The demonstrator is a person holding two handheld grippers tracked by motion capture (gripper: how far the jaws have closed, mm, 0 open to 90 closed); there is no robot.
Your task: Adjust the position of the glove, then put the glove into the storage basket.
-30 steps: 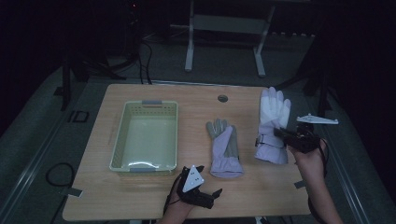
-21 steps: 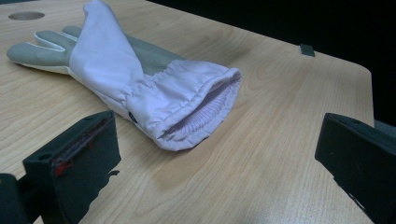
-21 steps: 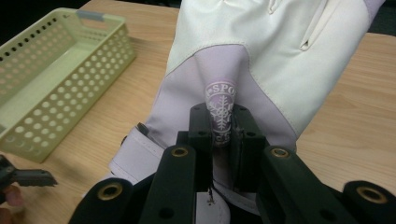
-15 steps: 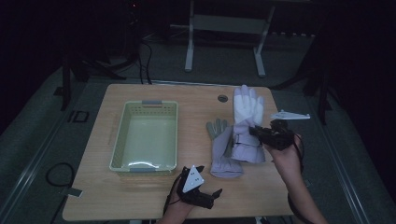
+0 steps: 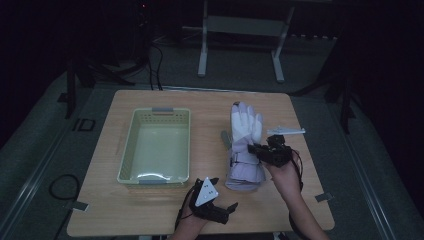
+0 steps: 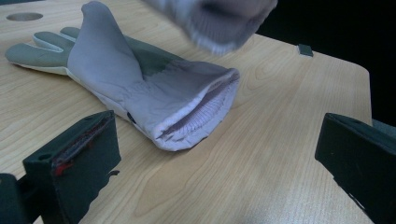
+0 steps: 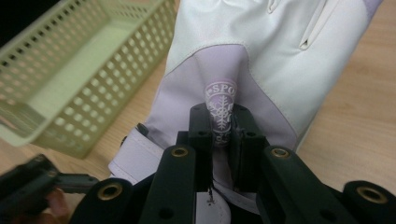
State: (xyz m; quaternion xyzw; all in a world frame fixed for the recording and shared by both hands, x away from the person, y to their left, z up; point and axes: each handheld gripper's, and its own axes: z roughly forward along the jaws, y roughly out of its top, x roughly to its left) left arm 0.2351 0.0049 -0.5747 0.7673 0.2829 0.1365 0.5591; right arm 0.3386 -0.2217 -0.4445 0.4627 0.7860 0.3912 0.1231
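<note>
High view: wooden desk with a pale green basket at left. A white-and-lilac glove is held up over a second, grey-palmed glove, which lies flat on the desk. Right gripper, right of the gloves: fingers closed tight, pinching a fold of lilac fabric with a snowflake logo near the cuff of the lifted glove. Left gripper near the desk's front edge, below the gloves: fingers spread wide, holding nothing, pointed at the flat glove's open cuff. Basket just beside the lifted glove
</note>
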